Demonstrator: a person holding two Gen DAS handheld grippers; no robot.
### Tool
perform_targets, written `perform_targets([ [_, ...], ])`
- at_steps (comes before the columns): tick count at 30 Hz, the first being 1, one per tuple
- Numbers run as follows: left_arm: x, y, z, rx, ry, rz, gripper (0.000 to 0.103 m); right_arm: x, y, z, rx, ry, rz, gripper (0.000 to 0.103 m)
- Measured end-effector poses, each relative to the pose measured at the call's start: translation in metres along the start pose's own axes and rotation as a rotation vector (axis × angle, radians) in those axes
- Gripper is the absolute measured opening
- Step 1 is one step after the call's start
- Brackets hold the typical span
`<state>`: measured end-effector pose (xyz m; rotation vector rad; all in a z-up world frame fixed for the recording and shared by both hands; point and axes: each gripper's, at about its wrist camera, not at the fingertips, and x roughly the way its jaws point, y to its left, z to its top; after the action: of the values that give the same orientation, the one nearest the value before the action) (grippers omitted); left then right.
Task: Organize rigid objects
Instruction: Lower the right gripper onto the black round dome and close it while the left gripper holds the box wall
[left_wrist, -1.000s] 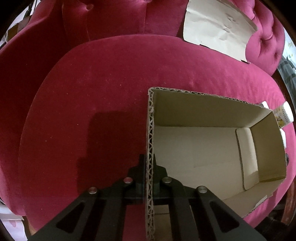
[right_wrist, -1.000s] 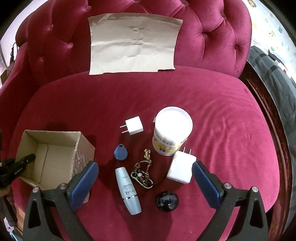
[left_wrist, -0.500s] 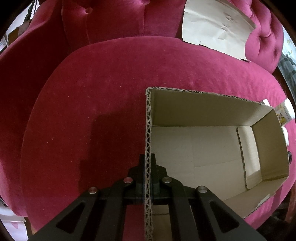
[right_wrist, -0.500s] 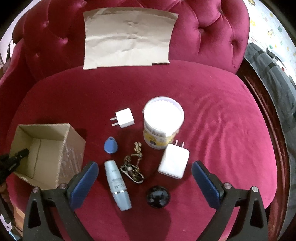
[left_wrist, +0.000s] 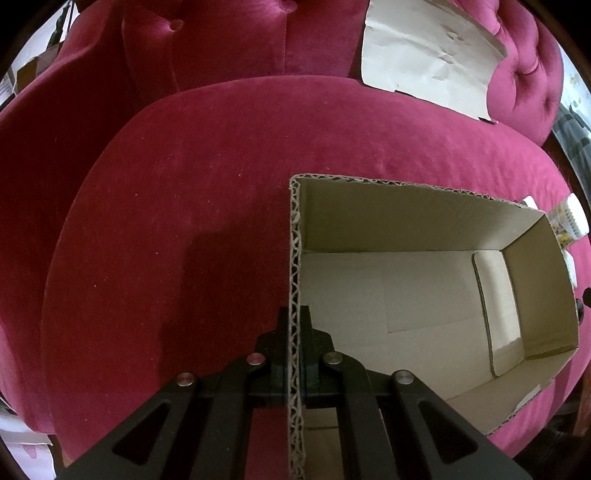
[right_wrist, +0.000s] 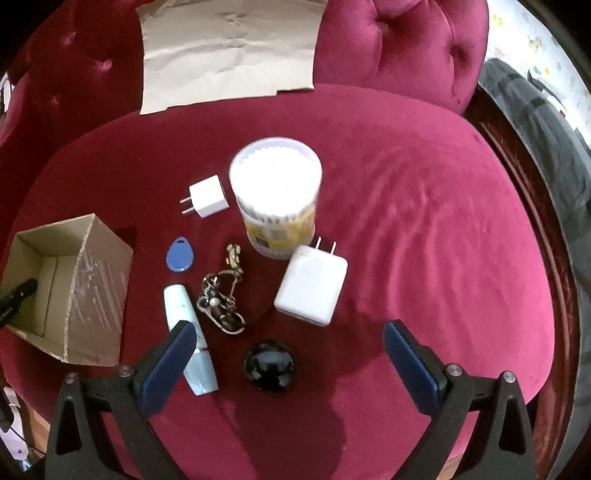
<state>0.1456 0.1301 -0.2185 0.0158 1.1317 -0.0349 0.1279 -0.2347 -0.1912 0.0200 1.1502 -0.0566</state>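
My left gripper (left_wrist: 294, 325) is shut on the near wall of an open, empty cardboard box (left_wrist: 406, 295), which sits at the seat's left in the right wrist view (right_wrist: 62, 295). My right gripper (right_wrist: 288, 350) is open above the items on the red seat. Below it lie a black round object (right_wrist: 269, 365), a large white charger (right_wrist: 312, 290), a light blue tube (right_wrist: 190, 343), a metal keychain (right_wrist: 221, 299), a blue key fob (right_wrist: 180, 255), a small white plug (right_wrist: 208, 196) and a cotton swab tub (right_wrist: 277, 195).
A sheet of brown paper (right_wrist: 229, 48) leans on the tufted red backrest (right_wrist: 406, 48); it also shows in the left wrist view (left_wrist: 432, 55). The red velvet seat (right_wrist: 424, 229) drops off at its right edge toward a dark floor.
My right gripper has moved forward and down toward the items, which now look larger and nearer. My left gripper keeps its hold on the box wall, with little movement.
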Motion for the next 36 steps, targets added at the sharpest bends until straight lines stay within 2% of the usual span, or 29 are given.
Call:
perform_targets([
  [10,0.0,0.001,0.001,-0.007,0.001,0.0,0.003,0.022,-0.007,-0.011,-0.017,0.046,0.016,0.102],
  [18,0.0,0.0,-0.002,-0.006,-0.009,0.002,0.003,0.036,-0.006,-0.017,-0.007,0.077,0.046,0.089],
  [21,-0.001,0.0,-0.003,-0.003,-0.01,0.004,0.003,0.04,-0.004,-0.017,-0.013,0.078,0.05,0.082],
  [24,0.0,-0.001,-0.003,-0.003,-0.009,0.004,0.003,0.039,-0.004,-0.021,-0.01,0.086,0.069,0.067],
  [26,-0.001,-0.002,-0.003,-0.001,-0.009,0.005,0.003,0.039,-0.003,-0.021,0.0,0.098,0.082,0.04],
  [29,-0.001,-0.002,-0.003,-0.001,-0.009,0.006,0.003,0.039,0.0,-0.02,0.003,0.089,0.098,0.04],
  [36,-0.001,-0.003,-0.002,0.004,-0.011,0.011,0.003,0.032,0.008,-0.021,-0.017,0.077,0.075,0.04],
])
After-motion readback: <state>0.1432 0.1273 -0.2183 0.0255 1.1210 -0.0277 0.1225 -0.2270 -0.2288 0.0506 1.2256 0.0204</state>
